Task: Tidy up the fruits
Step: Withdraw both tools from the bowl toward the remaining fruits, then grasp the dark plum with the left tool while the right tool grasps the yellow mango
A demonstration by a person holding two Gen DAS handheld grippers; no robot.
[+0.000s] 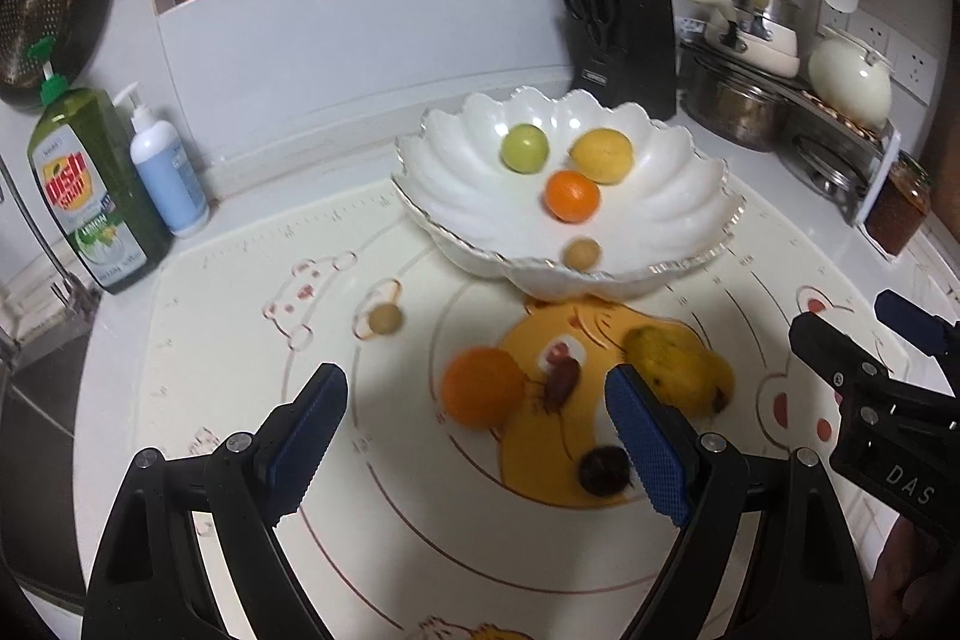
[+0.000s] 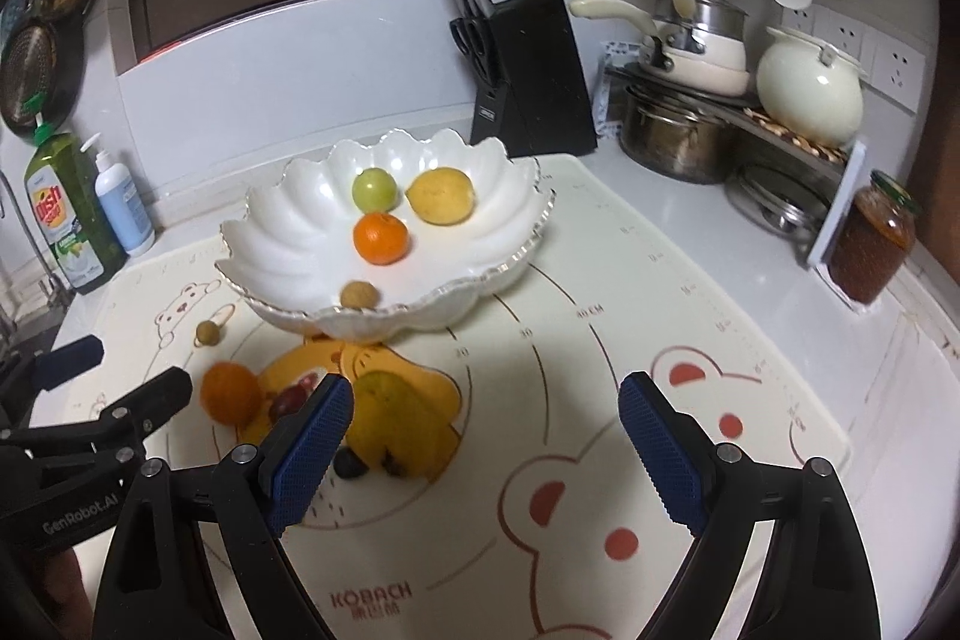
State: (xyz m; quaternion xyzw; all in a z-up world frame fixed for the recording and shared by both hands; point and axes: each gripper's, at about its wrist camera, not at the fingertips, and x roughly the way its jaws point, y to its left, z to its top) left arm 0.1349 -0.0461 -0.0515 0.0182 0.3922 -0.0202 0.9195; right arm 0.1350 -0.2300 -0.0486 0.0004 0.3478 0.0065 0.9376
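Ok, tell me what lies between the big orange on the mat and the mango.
In the left wrist view, a small dark red fruit lies on the mat between the orange and the mango, close beside the orange.

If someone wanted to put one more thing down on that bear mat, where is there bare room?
The mat is bare between the white bowl and the jar, down past the right gripper. It is crowded left of that, where the orange, mango and small dark fruits cluster before the bowl.

Two wrist cameras looking forward over the mat (image 2: 540, 460)
Both are facing the bowl (image 1: 456, 196) from nearby, left view seemingly closer, each catching the other's gripper sideways.
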